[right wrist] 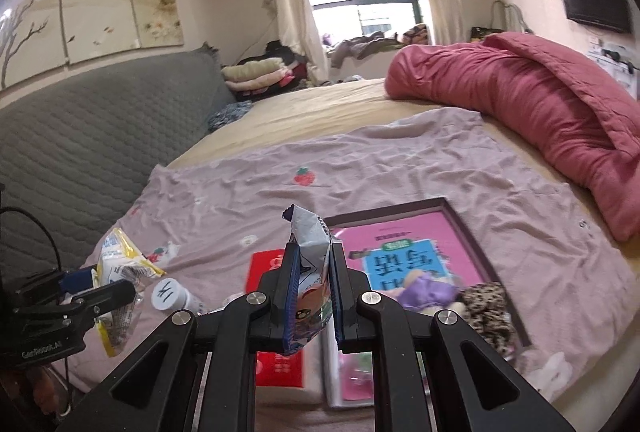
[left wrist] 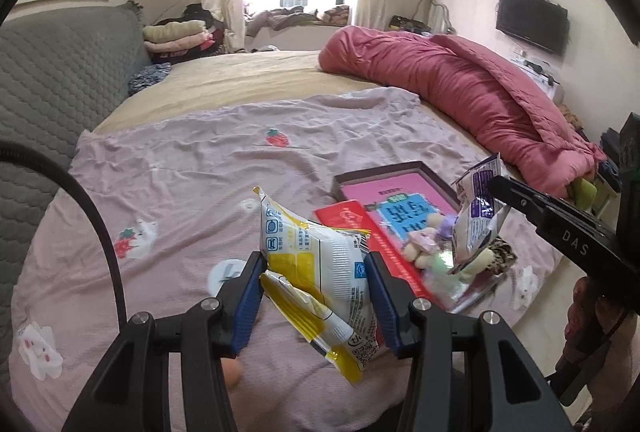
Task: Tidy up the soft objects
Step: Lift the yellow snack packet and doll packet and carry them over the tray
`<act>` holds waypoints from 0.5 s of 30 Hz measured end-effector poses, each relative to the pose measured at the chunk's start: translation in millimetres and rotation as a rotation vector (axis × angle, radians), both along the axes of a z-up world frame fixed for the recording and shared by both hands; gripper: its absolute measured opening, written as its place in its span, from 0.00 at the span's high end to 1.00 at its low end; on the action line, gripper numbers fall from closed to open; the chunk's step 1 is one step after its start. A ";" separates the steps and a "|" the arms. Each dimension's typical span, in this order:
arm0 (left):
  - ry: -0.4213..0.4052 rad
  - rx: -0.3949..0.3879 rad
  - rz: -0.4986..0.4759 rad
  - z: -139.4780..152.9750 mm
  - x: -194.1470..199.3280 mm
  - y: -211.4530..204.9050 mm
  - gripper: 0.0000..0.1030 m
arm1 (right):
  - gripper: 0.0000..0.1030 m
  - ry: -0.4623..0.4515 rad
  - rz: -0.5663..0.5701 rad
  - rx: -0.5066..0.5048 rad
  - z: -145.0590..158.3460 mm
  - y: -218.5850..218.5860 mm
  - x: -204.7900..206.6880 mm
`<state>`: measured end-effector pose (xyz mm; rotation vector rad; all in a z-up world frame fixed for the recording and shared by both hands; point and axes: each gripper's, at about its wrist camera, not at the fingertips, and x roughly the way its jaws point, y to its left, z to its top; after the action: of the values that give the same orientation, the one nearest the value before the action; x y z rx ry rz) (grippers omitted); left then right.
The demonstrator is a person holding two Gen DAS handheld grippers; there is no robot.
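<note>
While aloft, both grippers (left wrist: 316, 272) (right wrist: 314, 284) seemingly packet-laden (left wrist: 320, 264) (right wrist: 310, 272).

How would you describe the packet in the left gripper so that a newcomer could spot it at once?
Start from the pink sheet on the bed and find the left gripper above its near edge. The packet is clamped there, white with yellow panels, unlike the purple-printed packet in the right gripper.
</note>
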<state>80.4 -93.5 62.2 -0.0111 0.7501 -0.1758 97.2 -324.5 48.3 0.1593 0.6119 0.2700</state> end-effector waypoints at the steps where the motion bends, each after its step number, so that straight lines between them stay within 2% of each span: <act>1: 0.004 0.001 -0.009 0.0 0.9 -5.4 0.51 | 0.86 -0.003 -0.009 0.000 0.7 -4.9 -1.8; 15: 0.021 0.034 -0.129 1.3 7.8 -69.9 0.51 | 0.86 -0.015 -0.168 0.037 3.5 -80.3 -10.5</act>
<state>88.2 -163.4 63.4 0.0681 0.7749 -0.2858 86.7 -404.8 51.8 0.2430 0.5751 0.1200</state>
